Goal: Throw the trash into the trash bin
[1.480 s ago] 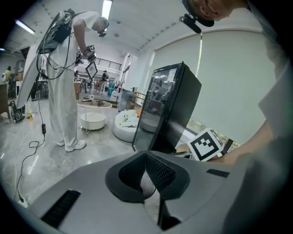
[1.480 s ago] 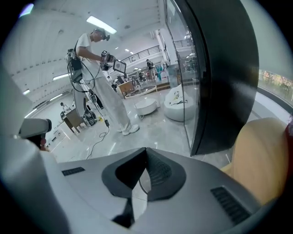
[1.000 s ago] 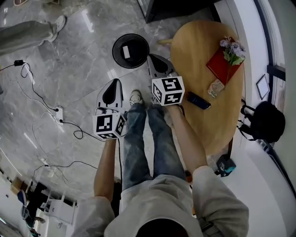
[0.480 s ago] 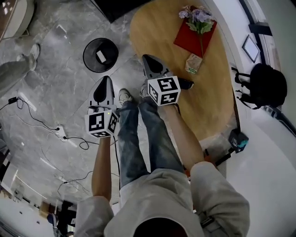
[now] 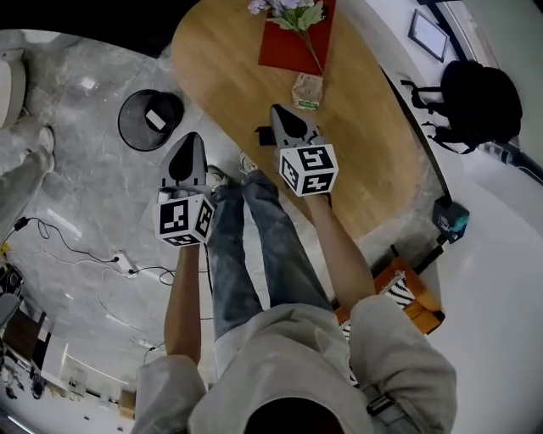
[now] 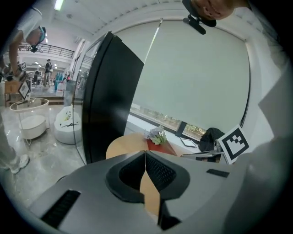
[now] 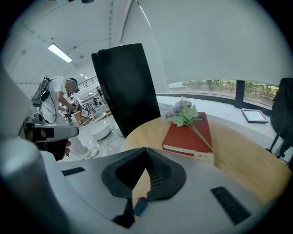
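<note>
Trash, probably the carton, sat on the table at one o'clock from the right gripper. That one and the left gripper were both closed and empty. Opening wide before reaching seemed wise.

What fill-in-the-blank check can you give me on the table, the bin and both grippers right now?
1. The flowers lie on a ___ book.
2. The black trash bin stands on the ___, beside the wooden table, not on it.
3. The left gripper and the right gripper both have their jaws ___, with nothing between them.

Missing words: red; floor; shut.
</note>
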The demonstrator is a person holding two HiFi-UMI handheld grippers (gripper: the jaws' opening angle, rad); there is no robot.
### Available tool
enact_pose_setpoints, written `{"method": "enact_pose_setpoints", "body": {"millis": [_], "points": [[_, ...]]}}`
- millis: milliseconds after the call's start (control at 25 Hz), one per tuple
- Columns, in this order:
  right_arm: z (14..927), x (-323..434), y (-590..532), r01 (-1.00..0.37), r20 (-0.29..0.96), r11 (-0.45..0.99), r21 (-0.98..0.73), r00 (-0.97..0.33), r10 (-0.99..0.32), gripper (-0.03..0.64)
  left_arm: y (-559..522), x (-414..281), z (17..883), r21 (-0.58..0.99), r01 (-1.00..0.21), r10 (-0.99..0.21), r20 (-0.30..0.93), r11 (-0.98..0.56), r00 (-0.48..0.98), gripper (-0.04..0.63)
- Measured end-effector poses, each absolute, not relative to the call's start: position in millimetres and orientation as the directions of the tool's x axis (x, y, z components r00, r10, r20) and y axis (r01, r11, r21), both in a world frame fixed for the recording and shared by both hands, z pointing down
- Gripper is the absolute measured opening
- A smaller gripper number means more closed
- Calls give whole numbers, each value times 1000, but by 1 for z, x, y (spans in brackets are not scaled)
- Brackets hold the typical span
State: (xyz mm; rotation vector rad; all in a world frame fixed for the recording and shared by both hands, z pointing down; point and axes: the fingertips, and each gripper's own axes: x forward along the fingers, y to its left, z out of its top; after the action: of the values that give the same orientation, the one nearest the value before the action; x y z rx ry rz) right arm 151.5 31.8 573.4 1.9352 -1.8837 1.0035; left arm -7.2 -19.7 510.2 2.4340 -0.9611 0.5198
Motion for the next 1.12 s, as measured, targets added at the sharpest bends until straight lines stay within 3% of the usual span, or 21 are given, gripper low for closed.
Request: {"method": "enact_pose_setpoints", "body": {"millis": [360,560,880,1120], "points": [[589,201,86,-944,676,-211,-254,-17,-737,29,1,48,518,292,-640,-451,509,-711,733,18],[600,207,102,-955,704,-179,-237,-41,-709,29,9,68,519,298,-616,-425,508,-730,749,18],[616,189,107,-981,759,43,-189,-174,-627,29,9,67,524,296,-626,-433,514,-721,741,18],[638,163,127,-919,854,391,-53,-245,-460,31,13,60,527,306,-648,-448,520,-697,727,18]]}}
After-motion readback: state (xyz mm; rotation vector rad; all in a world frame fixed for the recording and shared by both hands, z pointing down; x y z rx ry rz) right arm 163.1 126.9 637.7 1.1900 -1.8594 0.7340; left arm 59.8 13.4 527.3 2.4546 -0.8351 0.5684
